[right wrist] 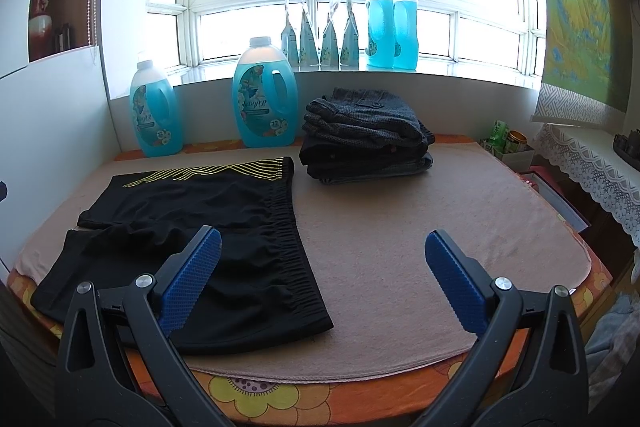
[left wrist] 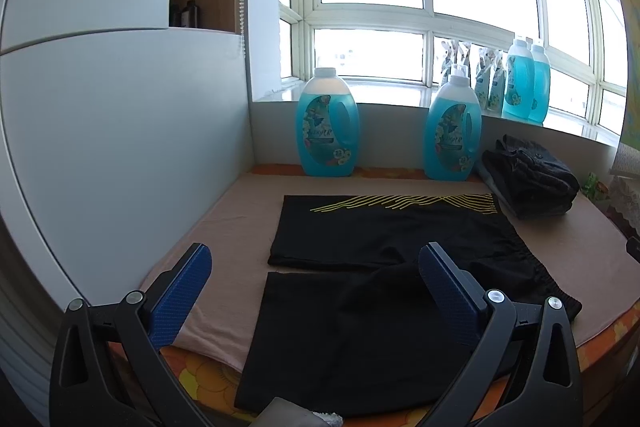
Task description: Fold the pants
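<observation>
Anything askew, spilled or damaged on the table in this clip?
Nothing stands out. The black shorts lie flat and unfolded on the tan mat, the folded stack sits tidy behind, and the blue bottles stand upright. Both claws, left and right, are open and empty.

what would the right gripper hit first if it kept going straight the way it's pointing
Probably the bare beige cloth on the table: the open right gripper aims between the black shorts and the folded stack. Depth is hard to judge.
</observation>
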The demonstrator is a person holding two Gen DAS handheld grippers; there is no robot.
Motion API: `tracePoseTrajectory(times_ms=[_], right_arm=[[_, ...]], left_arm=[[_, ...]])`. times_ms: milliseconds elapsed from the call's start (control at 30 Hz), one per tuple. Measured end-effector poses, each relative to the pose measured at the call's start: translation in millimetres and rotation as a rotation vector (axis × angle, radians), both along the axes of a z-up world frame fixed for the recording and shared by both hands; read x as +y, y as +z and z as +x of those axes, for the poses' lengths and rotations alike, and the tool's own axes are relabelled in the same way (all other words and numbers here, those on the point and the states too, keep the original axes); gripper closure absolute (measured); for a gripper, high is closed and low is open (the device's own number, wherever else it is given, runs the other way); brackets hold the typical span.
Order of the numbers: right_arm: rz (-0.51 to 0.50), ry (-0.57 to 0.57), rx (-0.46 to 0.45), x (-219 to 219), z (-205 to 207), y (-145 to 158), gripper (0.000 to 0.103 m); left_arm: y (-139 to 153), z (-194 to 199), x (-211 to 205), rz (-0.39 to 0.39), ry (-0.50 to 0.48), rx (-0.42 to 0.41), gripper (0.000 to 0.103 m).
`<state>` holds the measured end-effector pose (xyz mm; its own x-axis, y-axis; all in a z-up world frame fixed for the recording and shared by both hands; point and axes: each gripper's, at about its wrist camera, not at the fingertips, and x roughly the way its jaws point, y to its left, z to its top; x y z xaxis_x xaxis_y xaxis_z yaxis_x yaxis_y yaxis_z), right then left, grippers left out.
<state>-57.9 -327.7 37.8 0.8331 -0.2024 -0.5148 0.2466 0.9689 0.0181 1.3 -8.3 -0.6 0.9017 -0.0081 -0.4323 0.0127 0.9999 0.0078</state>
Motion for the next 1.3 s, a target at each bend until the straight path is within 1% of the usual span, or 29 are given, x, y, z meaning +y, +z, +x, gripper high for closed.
tracePoseTrajectory(times_ms=[1300], right_arm=[[0.015, 0.014, 0.003, 3.4, -2.0, -4.4, 0.000]], left_arm=[[-3.7, 0.1, -3.0, 0.012, -0.005, 0.005, 0.000]])
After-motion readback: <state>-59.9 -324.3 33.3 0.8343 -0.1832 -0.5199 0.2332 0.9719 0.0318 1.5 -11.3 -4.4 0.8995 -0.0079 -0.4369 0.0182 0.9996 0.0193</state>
